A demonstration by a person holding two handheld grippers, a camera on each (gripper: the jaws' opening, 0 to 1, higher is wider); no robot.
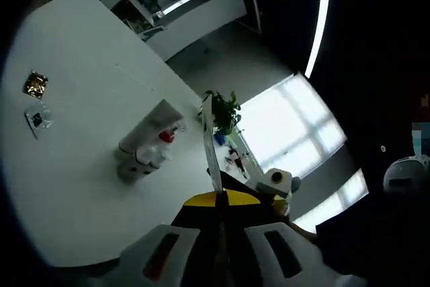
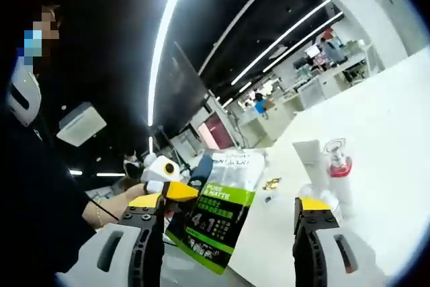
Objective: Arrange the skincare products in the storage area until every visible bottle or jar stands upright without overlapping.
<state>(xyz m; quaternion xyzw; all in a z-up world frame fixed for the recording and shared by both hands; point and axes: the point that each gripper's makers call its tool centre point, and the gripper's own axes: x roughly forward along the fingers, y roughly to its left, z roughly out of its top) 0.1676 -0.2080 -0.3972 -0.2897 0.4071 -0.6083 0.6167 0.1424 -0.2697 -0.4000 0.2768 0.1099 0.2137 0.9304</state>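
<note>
In my right gripper view, lower centre of the frame, I can read "PORE & MATTE" on the lime-green band of a flat product pouch (image 2: 218, 213), with a large "4 in 1" on the dark panel beneath it. The smaller print on it is too blurred. In my left gripper view, nothing is legible.

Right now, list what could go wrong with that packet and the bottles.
1. The left gripper pinches the flat packet only by its thin edge; it could slip or twist.
2. The right gripper is open around the packet, close to the bottles; a careless swing could topple them.
</note>
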